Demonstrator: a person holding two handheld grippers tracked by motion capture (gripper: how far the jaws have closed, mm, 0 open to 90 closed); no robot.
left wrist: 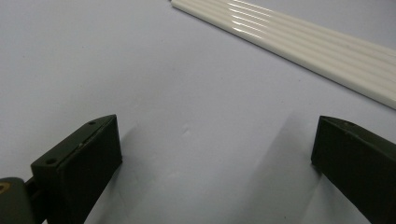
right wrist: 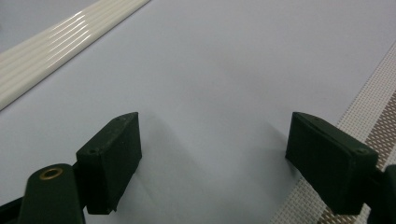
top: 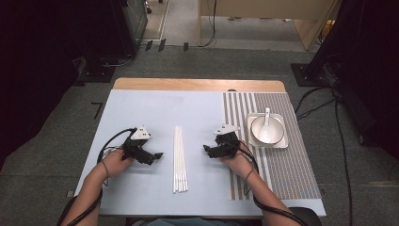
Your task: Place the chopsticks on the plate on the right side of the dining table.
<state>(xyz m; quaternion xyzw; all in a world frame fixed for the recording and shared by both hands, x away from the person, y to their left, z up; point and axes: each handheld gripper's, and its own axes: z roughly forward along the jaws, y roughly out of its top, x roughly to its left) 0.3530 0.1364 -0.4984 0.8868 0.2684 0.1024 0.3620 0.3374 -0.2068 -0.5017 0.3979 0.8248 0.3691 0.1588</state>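
High view: a tight bundle of white chopsticks lies flat near the middle of the pale blue mat that covers the desk, its length running away from the person. The sticks sit side by side, probably laid out so that either tool can reach them. The left hand-held gripper rests on the mat to their left, and the right hand-held gripper to their right. Both point inward at the bundle and stay apart from it, so the work appears not yet begun. Further right, a striped woven placemat carries a square tray holding a white bowl with a spoon in it.

The left gripper view adds what the high view cannot: its two black jaws stand wide apart and empty, low over the mat, with the chopsticks crossing ahead. The right gripper view likewise shows spread, empty jaws, the chopsticks at upper left, and the placemat's edge beside the right jaw.
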